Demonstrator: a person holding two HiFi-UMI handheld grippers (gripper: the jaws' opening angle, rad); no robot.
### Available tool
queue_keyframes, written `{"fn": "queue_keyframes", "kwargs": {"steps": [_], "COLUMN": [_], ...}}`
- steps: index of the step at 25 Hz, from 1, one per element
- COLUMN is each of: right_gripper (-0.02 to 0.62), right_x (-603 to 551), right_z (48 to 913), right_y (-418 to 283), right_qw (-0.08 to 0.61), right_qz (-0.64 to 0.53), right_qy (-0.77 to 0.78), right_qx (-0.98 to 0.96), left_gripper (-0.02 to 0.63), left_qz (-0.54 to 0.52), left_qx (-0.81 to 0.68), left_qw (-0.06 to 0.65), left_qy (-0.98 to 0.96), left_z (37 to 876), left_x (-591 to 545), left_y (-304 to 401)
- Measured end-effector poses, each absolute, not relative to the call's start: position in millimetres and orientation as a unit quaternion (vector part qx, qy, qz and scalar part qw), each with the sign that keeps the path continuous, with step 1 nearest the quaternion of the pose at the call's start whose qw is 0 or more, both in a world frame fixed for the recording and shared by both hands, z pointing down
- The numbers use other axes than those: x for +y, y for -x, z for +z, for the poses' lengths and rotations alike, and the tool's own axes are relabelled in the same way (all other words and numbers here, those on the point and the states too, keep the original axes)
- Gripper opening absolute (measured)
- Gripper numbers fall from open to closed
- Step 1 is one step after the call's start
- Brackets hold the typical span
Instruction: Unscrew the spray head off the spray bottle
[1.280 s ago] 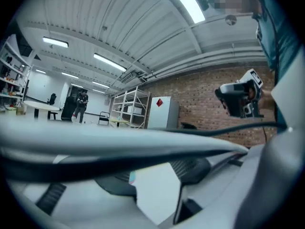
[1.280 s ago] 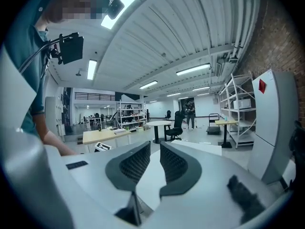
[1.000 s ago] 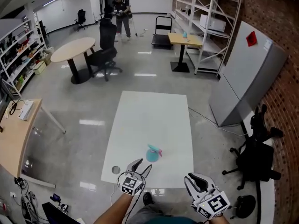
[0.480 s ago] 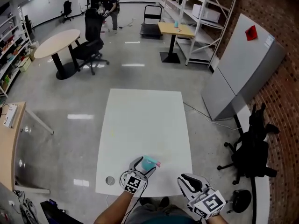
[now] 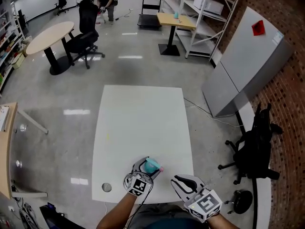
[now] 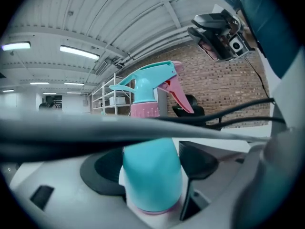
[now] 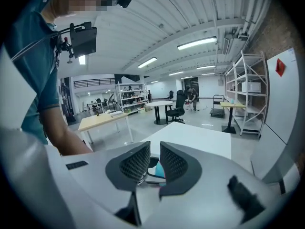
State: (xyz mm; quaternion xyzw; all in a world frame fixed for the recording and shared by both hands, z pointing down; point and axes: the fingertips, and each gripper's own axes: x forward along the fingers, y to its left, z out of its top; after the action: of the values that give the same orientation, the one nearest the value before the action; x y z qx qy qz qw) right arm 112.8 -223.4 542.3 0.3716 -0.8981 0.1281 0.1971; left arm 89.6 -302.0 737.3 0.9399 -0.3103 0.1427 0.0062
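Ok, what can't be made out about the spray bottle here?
- Joint under the pink collar: left gripper view, a blurred dark cable crosses the spray bottle.
- Bottle's base: head view, the left hand-held gripper, whose jaws have just been opening around it, covers it.
- Most of the bottle: right gripper view, the narrowly parted jaws of the right hand-held gripper hide all but a teal sliver.

Surface findings: mostly plastic, one rough wall.
We record the spray bottle (image 6: 152, 175) as smooth teal plastic with a soft sheen. The spray head (image 6: 147, 80) is the same plastic, and its pink collar (image 6: 144, 110) looks finely dotted. The table (image 5: 138, 123) top is white and matt. The floor (image 5: 57, 128) is polished and mirrors the ceiling lights. The right gripper (image 7: 153, 149) has a smooth white plastic shell and black mesh-textured pads (image 7: 175, 162). The right wall (image 5: 288, 104) is rough red brick, and the far-left round table (image 5: 50, 32) looks like pale wood.
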Motion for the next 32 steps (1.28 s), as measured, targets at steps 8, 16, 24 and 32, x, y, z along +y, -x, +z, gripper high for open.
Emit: {"fn": "queue_keyframes", "kwargs": {"steps": [8,16,24,32], "right_gripper": [0.170,0.198,0.121,0.179], "right_x": [-263.9,-278.6,-236.0,-209.4], "right_z": [565.1,629.3,623.2,627.2], "right_y": [-93.3,-79.9,-58.3,-59.9], "right_qw": [0.283,0.466,0.532,0.514], "right_qz": [0.120,0.138,0.049,-0.465], "right_qy": [-0.323,-0.214,-0.037,0.203], "right_qx": [-0.895,-0.847,-0.845,-0.692], "left_gripper": [0.344,0.344,0.344,0.344], "left_qz": [0.202,0.276,0.305,0.322], "left_qx": [-0.294,-0.246,-0.162,-0.109], "left_qw": [0.021,-0.031,-0.038,0.005], "left_qy": [-0.934,-0.929,-0.938,-0.940], "left_z": [738.2,693.4,672.8,683.0], "left_x": [-303.0,-276.9,-242.0,-213.3], "left_y": [-91.6,-84.3,-72.3,-64.7]}}
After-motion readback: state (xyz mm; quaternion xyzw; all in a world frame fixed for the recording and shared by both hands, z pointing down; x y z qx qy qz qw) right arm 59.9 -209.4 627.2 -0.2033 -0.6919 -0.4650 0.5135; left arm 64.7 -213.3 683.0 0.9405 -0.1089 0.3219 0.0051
